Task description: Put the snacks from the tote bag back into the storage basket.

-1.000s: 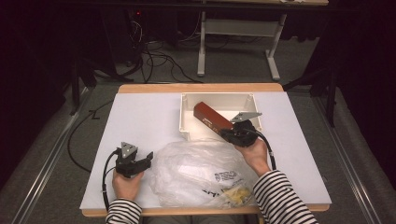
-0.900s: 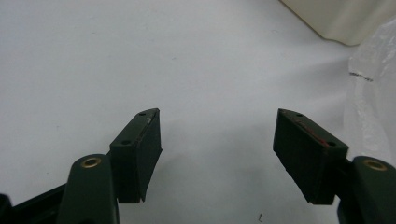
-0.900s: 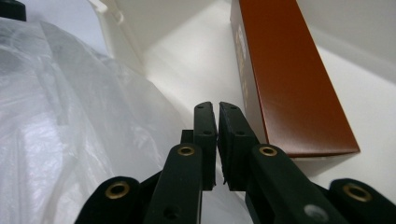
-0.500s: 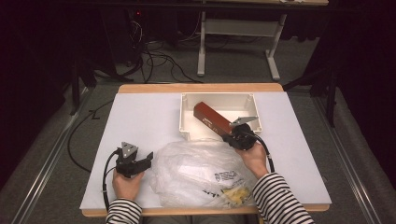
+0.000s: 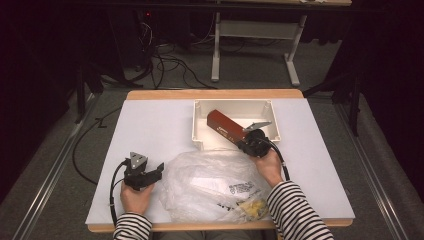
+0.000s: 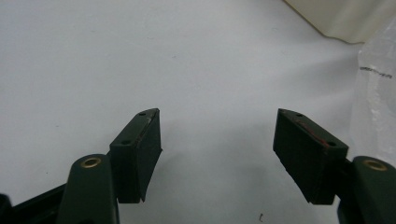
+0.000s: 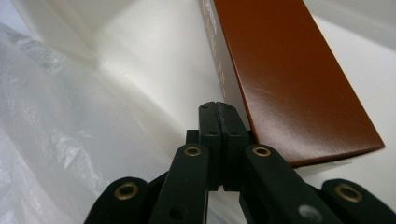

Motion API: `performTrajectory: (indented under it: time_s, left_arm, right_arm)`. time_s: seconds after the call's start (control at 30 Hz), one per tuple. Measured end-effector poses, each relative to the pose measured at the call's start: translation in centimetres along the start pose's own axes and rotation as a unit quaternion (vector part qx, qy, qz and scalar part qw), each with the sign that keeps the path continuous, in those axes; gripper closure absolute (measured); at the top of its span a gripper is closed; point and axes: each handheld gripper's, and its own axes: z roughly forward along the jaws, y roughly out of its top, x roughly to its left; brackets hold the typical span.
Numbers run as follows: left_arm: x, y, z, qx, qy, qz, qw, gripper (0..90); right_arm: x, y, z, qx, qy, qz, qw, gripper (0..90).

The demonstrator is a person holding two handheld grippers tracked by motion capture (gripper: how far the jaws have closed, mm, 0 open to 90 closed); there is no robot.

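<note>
From above, a white table [image 5: 150, 130] is seen with a white tray [image 5: 200, 131] toward its far side and a crumpled clear bag [image 5: 215, 185] at the near edge. A brown box [image 5: 225, 125] is lying aslant in the tray, one end propped at the near wall. The right gripper [image 5: 248, 142] is held at that near end of the box, just past the tray's wall; the left gripper [image 5: 157, 170] is rested on the table just left of the bag.

Along the left gripper [image 6: 217, 140], the jaws are seen spread wide over bare table, with nothing between them. The bag's edge [image 6: 376, 102] is seen at the right and a corner of the tray [image 6: 345, 21] at the top.

Along the right gripper [image 7: 218, 112], the jaws are seen pressed fully together, having just finished closing, with nothing pinched between them. The box [image 7: 289, 79] is seen just beside the tips, on their right; contact cannot be told. The bag [image 7: 56, 130] is seen at the left.
</note>
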Motion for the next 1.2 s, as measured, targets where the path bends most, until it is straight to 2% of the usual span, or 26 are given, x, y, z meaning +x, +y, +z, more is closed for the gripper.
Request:
performTrajectory:
  time_s: [0.37, 0.8, 1.1, 1.2]
  left_arm:
    - [0.1, 0.0, 0.0, -0.002, -0.002, -0.002, 1.0000, 32.8]
    - [0.1, 0.0, 0.0, -0.002, -0.002, -0.003, 1.0000, 32.7]
    - [0.1, 0.0, -0.1, -0.003, -0.004, -0.005, 1.0000, 32.6]
    - [0.1, 0.0, -0.1, -0.003, -0.004, -0.005, 1.0000, 32.6]
  right_arm:
    - [-0.3, 1.1, 0.6, 0.001, -0.009, 0.004, 1.0000, 90.0]
    - [-1.3, 2.0, 1.4, 0.016, -0.025, 0.013, 0.9995, 90.0]
    - [-1.6, 1.8, 1.5, 0.030, -0.029, 0.019, 0.9989, 90.0]
    - [-1.7, 1.8, 1.2, 0.026, -0.037, 0.022, 0.9987, 90.0]
